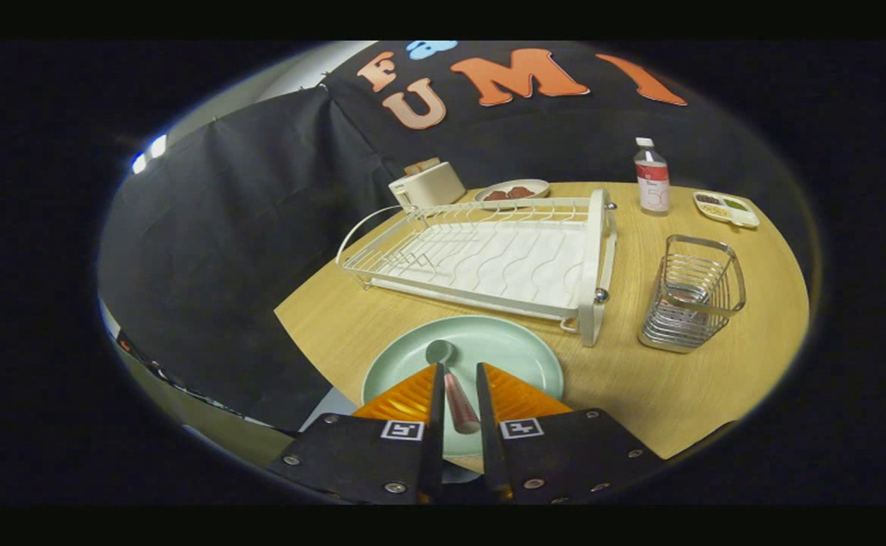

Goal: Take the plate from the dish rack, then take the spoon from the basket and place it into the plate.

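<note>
A pale green plate (518, 356) lies on the wooden table (685, 387), just in front of the white dish rack (488, 258). A spoon (454, 387) rests in the plate, its bowl pointing toward the rack and its reddish handle running back between my fingers. My gripper (458, 368) hovers over the near part of the plate. Its fingers stand a little apart on either side of the handle, with a thin gap on the left side, so they do not press on it. The wire basket (691, 303) stands right of the rack.
Behind the rack are a cream toaster (427, 184) and a small plate of food (515, 191). A bottle (652, 178) and a divided snack tray (725, 208) stand at the back right. The table's edge runs close to the plate on the left.
</note>
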A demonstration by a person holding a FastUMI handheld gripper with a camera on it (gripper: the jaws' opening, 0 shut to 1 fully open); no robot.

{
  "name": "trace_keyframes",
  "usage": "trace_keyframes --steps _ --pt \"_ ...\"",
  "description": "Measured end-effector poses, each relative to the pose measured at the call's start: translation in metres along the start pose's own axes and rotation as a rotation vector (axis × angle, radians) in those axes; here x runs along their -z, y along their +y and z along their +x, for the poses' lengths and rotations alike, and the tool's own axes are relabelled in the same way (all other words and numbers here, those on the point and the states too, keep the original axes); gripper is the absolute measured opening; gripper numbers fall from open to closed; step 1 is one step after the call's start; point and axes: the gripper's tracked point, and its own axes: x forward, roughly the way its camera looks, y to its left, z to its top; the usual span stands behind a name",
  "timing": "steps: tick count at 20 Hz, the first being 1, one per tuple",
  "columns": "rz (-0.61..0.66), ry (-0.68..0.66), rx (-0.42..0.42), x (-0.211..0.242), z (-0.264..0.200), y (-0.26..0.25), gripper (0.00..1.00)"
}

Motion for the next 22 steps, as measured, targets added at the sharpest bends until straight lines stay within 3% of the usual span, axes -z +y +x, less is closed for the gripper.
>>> trace_keyframes --steps 5,13,18,22 --pt "0.043 -0.065 0.05 -0.023 -0.016 -0.009 0.25" --pt "0.009 -0.287 0.159 -0.117 -0.076 -0.021 0.59" --pt "-0.111 -0.421 0.339 -0.168 -0.105 -0.039 0.86" --pt "-0.16 -0.513 0.405 -0.204 -0.123 -0.036 0.91"
